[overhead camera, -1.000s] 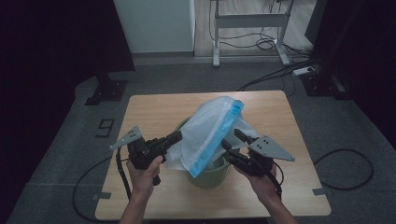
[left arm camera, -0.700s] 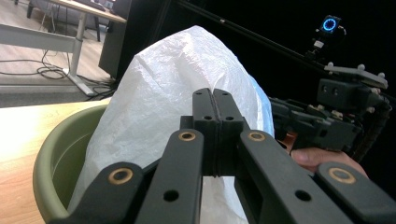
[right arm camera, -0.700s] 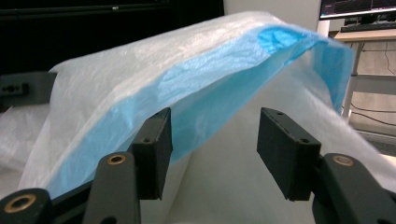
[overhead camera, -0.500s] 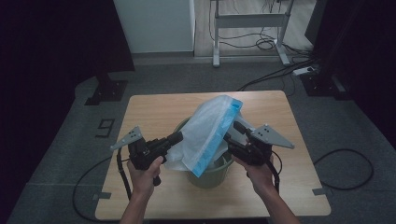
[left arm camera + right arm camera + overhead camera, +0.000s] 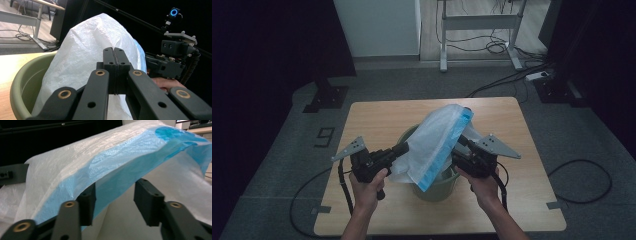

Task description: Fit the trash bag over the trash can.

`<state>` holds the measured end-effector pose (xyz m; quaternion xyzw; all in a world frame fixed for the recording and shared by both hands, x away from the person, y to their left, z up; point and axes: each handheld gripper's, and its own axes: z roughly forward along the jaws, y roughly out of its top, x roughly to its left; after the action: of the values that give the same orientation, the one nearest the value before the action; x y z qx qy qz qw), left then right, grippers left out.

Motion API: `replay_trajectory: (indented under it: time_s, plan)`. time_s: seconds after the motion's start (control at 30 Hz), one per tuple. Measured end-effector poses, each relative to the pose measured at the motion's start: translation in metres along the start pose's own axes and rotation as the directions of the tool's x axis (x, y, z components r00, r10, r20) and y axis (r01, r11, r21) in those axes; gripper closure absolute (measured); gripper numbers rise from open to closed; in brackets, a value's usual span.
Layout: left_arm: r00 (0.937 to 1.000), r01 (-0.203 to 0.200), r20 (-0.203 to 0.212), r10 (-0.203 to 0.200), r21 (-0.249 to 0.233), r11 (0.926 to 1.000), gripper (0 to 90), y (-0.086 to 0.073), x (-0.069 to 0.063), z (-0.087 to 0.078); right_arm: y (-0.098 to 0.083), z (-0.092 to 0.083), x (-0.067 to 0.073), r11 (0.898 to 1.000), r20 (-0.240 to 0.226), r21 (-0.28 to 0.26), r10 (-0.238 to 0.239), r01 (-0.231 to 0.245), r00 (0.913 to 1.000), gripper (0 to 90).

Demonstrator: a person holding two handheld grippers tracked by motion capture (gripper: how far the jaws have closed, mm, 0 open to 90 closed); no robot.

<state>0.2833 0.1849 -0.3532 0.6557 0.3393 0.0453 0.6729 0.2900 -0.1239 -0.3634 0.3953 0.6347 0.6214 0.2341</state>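
A person stands at a wooden table (image 5: 377, 120) and holds a pair of tongs in each hand. In the middle of the table, a bit toward the 6 o'clock side, sits a green bucket (image 5: 434, 187). A big plastic bag (image 5: 434, 145), white with a blue strip along one edge, stands up out of the bucket and leans toward 1 o'clock.

The left gripper (image 5: 401, 149) comes in from 9 o'clock of the bag. Its two black jaws are pressed tight together. In the left gripper view the jaws meet right at the white skin of the bag (image 5: 87, 50), and the bag's side looks pinched between them. The green bucket's rim (image 5: 17, 80) curves by at 8 o'clock in that view.

The right gripper (image 5: 462, 145) comes in from 3 o'clock of the bag. Its jaws have just been closing, but they are about half open, with a clear gap between them. In the right gripper view the blue edge of the bag (image 5: 120, 170) hangs over the jaws and drapes down by the left one. The pads do not squeeze the bag. The right gripper (image 5: 172, 60) also shows far off in the left gripper view, at 3 o'clock, beside the bag
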Motion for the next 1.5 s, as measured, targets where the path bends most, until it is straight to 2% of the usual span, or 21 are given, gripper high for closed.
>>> replay_trajectory:
  time_s: [0.1, 0.13, 0.17, 0.2, 0.43, 0.7, 0.87, 1.07, 1.5]
  plan:
    - [1.0, 0.002, 0.004, -0.002, -0.002, 1.0, 89.3, 0.0, 0.0, -0.001, 0.002, 0.0, -0.003, 0.999, 0.013, -0.009, 0.036, -0.036, 0.9993, 61.8]
    - [1.0, 0.003, 0.005, -0.003, -0.002, 1.0, 89.3, 0.0, 0.001, -0.001, 0.002, 0.0, -0.003, 0.999, 0.017, -0.013, 0.034, -0.034, 0.9993, 66.0]
    - [1.0, 0.003, 0.005, -0.003, -0.002, 1.0, 89.3, 0.0, 0.001, -0.001, 0.002, 0.0, -0.003, 0.999, 0.017, -0.013, 0.034, -0.034, 0.9993, 66.0]
    - [1.0, 0.006, 0.004, -0.006, -0.002, 1.0, 89.3, 0.0, 0.001, -0.001, 0.003, 0.0, -0.002, 0.999, 0.027, -0.029, 0.017, -0.016, 0.9995, 74.5]
    - [0.9999, 0.011, 0.002, -0.011, -0.013, 0.9999, 89.3, 0.0, 0.002, -0.002, 0.004, 0.0, -0.003, 0.999, 0.034, -0.051, 0.007, -0.005, 0.9994, 89.1]
    - [0.9996, 0.024, -0.011, -0.025, -0.042, 0.9988, 89.3, 0.0, 0.006, -0.005, 0.004, -0.009, -0.006, 0.998, 0.013, -0.059, -0.015, 0.016, 0.9998, 89.4]
    - [0.9985, 0.041, -0.033, -0.043, -0.075, 0.9963, 89.2, 0.0, 0.01, -0.009, 0.0, -0.017, -0.013, 0.998, 0.024, -0.049, -0.038, 0.039, 0.999, 89.4]
    - [0.9962, 0.057, -0.06, -0.063, -0.102, 0.9931, 89.2, 0.0, 0.017, -0.013, -0.007, -0.027, -0.022, 0.998, 0.034, -0.043, -0.035, 0.037, 0.9988, 89.4]
    - [0.9902, 0.087, -0.098, -0.099, -0.122, 0.9887, 89.2, -0.015, 0.029, -0.026, -0.022, -0.049, -0.035, 0.997, 0.03, -0.028, -0.066, 0.066, 0.9974, 89.4]
